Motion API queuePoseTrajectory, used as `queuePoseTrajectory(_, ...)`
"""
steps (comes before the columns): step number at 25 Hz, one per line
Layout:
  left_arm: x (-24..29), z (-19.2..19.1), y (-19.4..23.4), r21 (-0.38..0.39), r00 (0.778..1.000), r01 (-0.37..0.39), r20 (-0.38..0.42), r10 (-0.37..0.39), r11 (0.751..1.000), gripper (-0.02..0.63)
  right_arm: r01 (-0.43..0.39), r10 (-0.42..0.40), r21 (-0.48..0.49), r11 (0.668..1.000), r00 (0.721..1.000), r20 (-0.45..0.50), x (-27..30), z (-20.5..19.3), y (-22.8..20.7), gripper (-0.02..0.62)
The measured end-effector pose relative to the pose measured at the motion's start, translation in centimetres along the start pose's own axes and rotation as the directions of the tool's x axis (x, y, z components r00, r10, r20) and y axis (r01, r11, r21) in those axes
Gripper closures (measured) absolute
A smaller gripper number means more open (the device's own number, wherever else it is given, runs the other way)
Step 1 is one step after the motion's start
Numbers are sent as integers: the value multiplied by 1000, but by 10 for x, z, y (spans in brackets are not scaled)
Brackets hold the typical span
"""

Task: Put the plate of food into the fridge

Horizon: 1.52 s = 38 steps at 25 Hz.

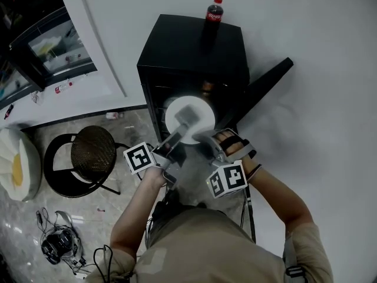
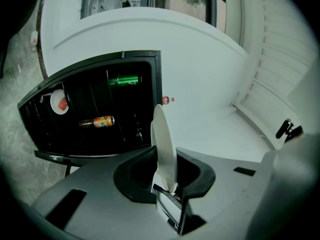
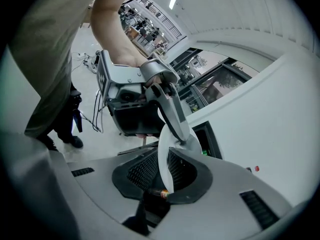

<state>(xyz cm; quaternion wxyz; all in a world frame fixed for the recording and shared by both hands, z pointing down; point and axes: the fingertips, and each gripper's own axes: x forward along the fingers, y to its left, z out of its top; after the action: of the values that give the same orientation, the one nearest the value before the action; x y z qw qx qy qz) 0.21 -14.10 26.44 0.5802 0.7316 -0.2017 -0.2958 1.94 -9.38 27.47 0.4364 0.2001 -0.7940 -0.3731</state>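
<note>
A white plate (image 1: 197, 114) hangs in front of the open black mini fridge (image 1: 188, 46), level with its dark opening. My left gripper (image 1: 187, 119) is shut on its near left rim and my right gripper (image 1: 204, 137) on its near right rim. In the left gripper view the plate (image 2: 163, 144) stands edge-on between the jaws of that gripper (image 2: 167, 186), with the fridge (image 2: 156, 84) beyond it. From the right gripper (image 3: 167, 181), the plate (image 3: 164, 159) is also edge-on, and the left gripper (image 3: 186, 136) clamps its far side. Any food on the plate is hidden.
The fridge door (image 1: 265, 81) swings open to the right. A cola bottle (image 1: 214, 10) stands on the fridge top. Inside lie a green can (image 2: 124, 80) and an orange can (image 2: 102, 121). A round black stool (image 1: 91, 152) and floor cables (image 1: 59, 243) sit to the left.
</note>
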Motion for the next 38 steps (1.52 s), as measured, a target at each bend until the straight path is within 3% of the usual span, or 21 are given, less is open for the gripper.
queuePoseTrajectory(6, -10, -9, 5, -8, 1000, -4, 5, 4, 1000, 538, -11, 10, 3, 1000, 1000, 9, -3, 3, 13, 540)
queuePoseTrajectory(18, -23, -32, 8, -15, 1000, -24, 9, 25, 1000, 540, -7, 4, 112, 994, 1000, 23, -18, 5, 33, 531)
queuePoseTrajectory(38, -55, -89, 22, -33, 995, -86, 37, 87, 996, 540, -69, 57, 159, 985, 995, 77, -50, 7, 92, 531)
